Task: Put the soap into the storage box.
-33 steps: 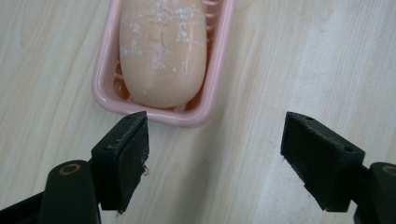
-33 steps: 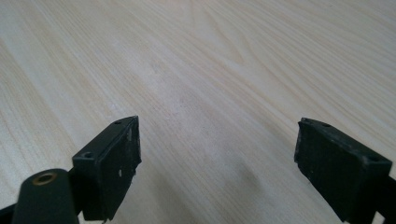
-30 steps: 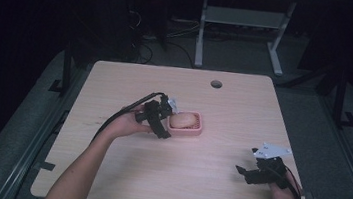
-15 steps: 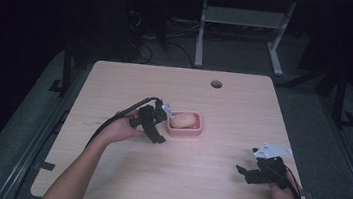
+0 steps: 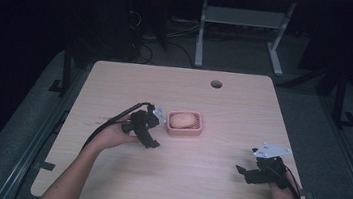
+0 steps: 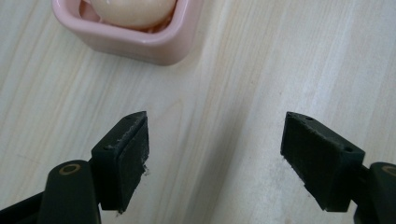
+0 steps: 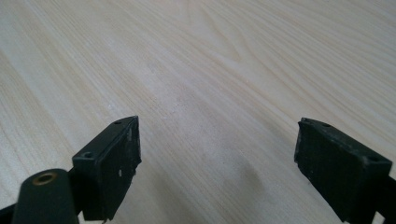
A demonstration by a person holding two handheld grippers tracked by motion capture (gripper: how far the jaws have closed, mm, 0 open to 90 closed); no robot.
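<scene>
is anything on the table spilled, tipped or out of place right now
Nothing stands out. The pink dish sits flat and upright on the wooden table, with the pale rounded piece resting inside it. Nothing is spilled around it. The left gripper is open beside the dish; the right gripper is open over bare wood.

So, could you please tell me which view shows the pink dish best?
The high view: the whole dish and the pale object in it are visible. The left gripper view crops it to a near corner at the top edge.

Glossy pink plastic dish [image 6: 135, 39], matt wooden table [image 6: 261, 56]
</scene>
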